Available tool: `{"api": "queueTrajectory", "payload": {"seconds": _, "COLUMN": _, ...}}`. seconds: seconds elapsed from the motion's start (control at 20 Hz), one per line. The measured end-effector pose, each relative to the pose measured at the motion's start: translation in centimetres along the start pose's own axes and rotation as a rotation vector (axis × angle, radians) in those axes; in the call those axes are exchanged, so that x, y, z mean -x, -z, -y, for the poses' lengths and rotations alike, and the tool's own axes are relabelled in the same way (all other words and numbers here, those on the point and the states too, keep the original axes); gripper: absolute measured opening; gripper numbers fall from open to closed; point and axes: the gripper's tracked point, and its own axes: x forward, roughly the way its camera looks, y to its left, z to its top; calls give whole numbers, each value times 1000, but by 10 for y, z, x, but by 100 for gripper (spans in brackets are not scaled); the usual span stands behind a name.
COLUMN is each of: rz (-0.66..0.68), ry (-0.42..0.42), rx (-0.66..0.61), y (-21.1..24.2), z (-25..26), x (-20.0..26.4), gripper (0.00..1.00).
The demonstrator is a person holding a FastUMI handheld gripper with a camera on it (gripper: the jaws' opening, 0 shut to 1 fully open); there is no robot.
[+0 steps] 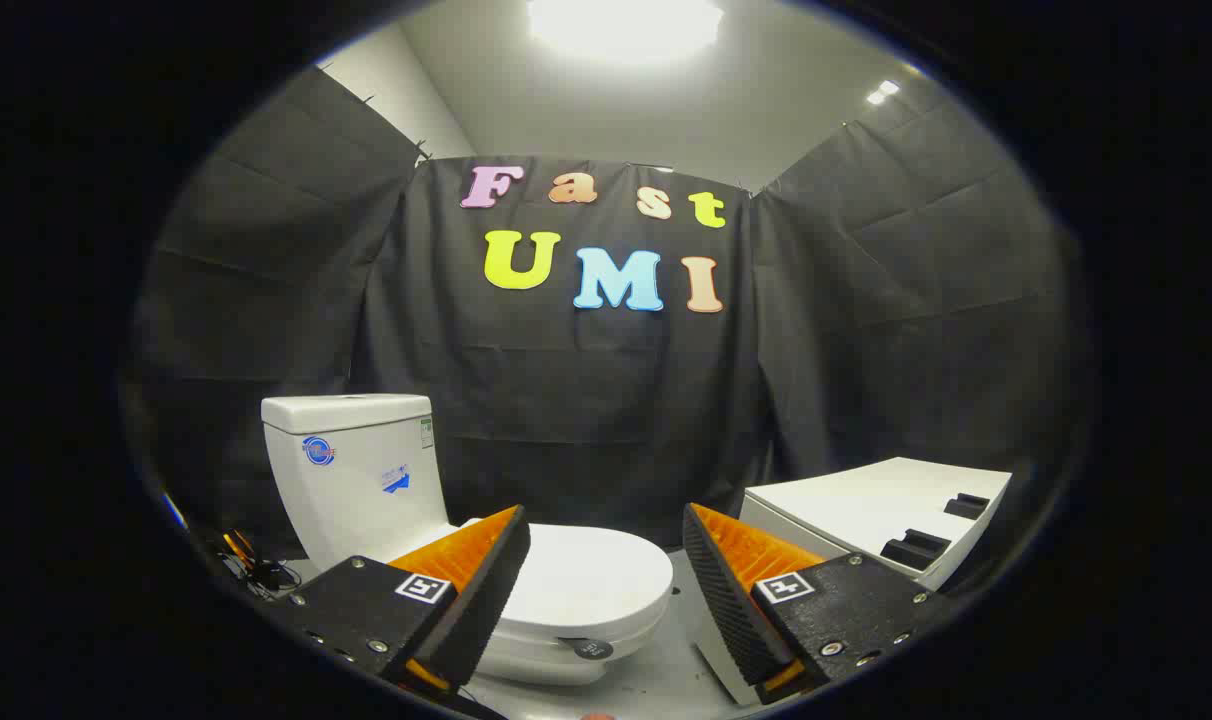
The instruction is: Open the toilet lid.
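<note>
1. Between and just beyond the two fingers sits the toilet (436,520), its lid (581,585) lying flat and closed on the bowl, with the tank (351,470) rising behind it.
2. Both fingers of the gripper (606,590) stand spread wide apart and hold nothing; neither touches the lid.
3. By my reading this is the approach step: nothing has been lifted yet.
4. Next, the fingers likely need to come down to the lid's front edge, where a small dark round tab (592,649) sits, get under or around that edge, and swing it up toward the tank.
5. Part of the lid's near side is hidden behind the left finger (481,590).
6. A white cabinet (876,510) stands to the right, partly covered by the right finger (726,590).
7. Some dark cables (251,570) lie beside the tank, too small to make out.
</note>
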Motion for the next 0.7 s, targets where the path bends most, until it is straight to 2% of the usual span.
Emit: {"api": "queueTrajectory", "payload": {"seconds": 0.7, "rz": 12, "ry": -15, "rx": -13, "y": -3, "z": -5, "x": 5, "gripper": 95}}
